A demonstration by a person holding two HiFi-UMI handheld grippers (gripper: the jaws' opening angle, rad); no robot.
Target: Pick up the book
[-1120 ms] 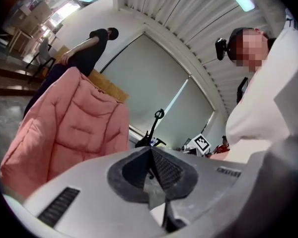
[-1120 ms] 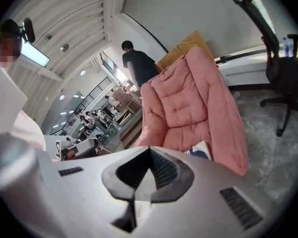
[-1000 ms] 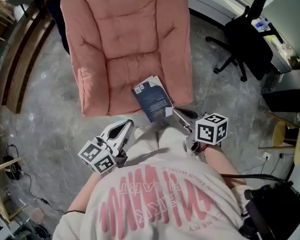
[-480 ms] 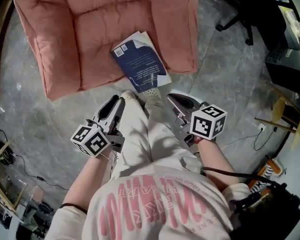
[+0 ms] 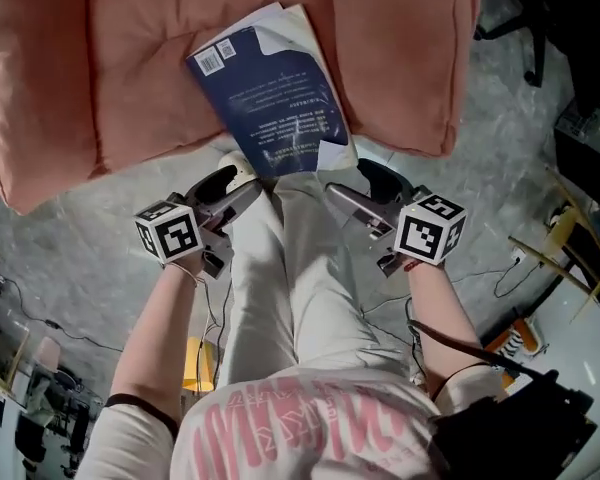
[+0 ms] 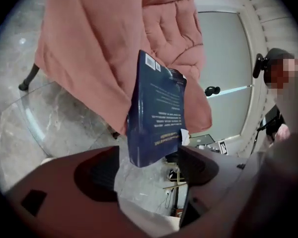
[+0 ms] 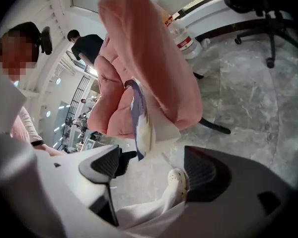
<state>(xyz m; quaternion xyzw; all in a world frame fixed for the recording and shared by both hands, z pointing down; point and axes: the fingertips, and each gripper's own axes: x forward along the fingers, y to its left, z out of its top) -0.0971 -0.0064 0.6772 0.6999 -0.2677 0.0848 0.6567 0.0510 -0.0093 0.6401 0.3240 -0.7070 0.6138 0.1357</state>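
Observation:
A dark blue book with a white barcode label lies on the pink padded seat, its near end hanging over the front edge. My left gripper is just below and left of that end. Its jaws are opening, and the book shows in the gap a little beyond the tips of the left gripper, untouched. My right gripper is below the book's right corner, jaws also opening. Past the right gripper the book appears edge-on, with nothing pressed between the pads.
The person's legs in light trousers and a white shoe are between the two grippers. A black office chair stands on the grey marble floor to the right. Cables lie at the lower left.
Both grippers have sunk toward the seat's front edge and the book. Their jaws, shut earlier, now stand apart. The book looks larger and closer in the head view.

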